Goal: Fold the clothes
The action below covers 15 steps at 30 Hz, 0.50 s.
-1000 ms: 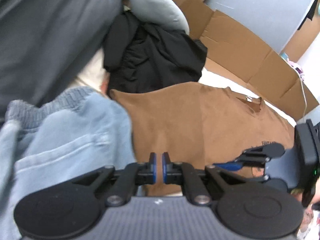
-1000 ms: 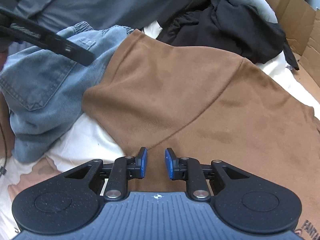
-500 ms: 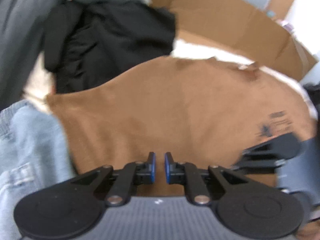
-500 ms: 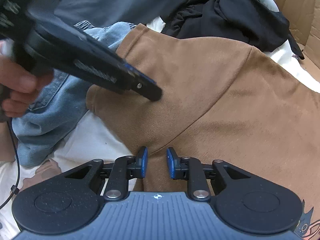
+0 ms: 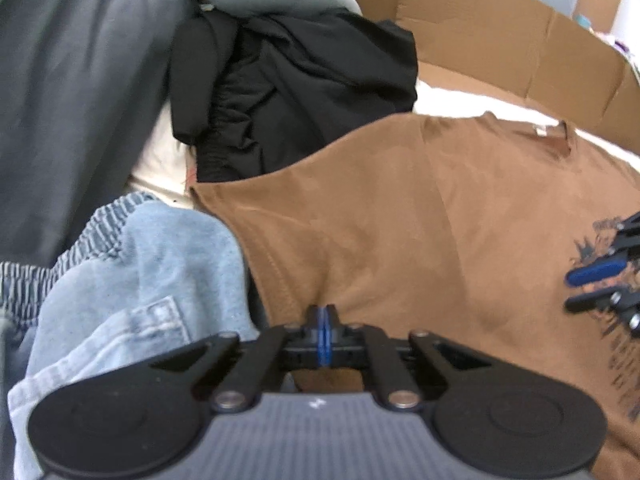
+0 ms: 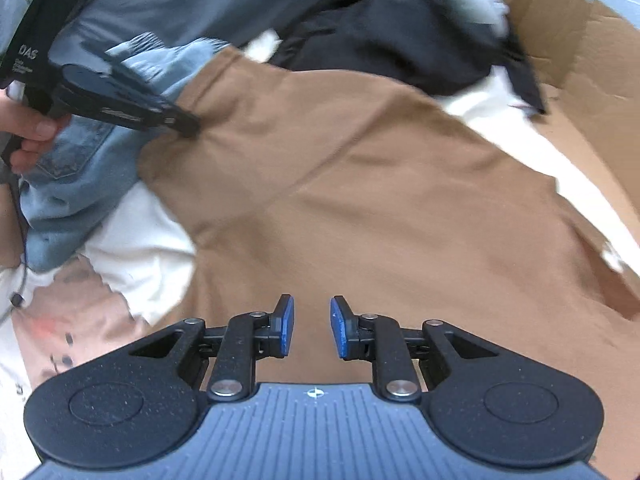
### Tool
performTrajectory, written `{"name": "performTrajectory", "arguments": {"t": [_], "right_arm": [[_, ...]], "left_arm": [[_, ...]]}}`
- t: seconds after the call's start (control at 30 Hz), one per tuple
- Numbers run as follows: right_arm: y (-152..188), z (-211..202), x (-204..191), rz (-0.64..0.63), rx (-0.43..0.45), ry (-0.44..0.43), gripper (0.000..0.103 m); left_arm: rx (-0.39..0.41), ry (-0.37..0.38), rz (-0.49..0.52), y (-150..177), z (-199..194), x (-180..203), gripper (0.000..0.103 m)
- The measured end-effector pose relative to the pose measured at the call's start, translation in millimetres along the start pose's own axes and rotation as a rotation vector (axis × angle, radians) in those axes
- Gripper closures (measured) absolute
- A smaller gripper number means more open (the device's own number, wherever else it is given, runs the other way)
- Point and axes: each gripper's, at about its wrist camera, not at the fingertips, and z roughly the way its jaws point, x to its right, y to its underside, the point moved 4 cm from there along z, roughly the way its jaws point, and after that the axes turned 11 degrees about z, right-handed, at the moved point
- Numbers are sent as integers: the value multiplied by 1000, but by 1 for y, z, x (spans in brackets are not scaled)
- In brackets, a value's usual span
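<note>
Now we have the left gripper (image 5: pixel 322 334) pinching the brown T-shirt (image 5: pixel 420 232), its jaws pressed together on a small ridge of cloth near the sleeve hem, right beside the light blue jeans (image 5: pixel 132 280). The shirt lies spread on the white bed sheet (image 6: pixel 136 232), with a black garment (image 5: pixel 296 92) bunched behind it and a cardboard box wall (image 5: pixel 500 40) beyond. Our right gripper (image 6: pixel 312 330) hovers over the lower part of the shirt with its jaws spread and nothing between them. We judge this to be the start of the sleeve fold: one side is seized, the other not yet. Next we would want the right jaws to close on the shirt's near edge, then both to carry the side inward together without dragging the jeans along. Against half a second ago, the left jaws have gone from slightly parted to shut on the fabric, while the right jaws have stayed apart.
</note>
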Motion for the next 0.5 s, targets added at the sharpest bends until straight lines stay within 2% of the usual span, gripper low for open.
{"name": "performTrajectory", "arguments": {"t": [0.13,0.4,0.5], "right_arm": [[11,-35,29,81,9,26,66],[25,-115,61,199,54,49,64],[25,-159,70,231,75,50,57]], "left_arm": [[9,-26,-26,-14,-23,-4,71],[-1,-24,-115,-44,-80,-3,70],[11,-38,-122,-59,-112,3,70]]}}
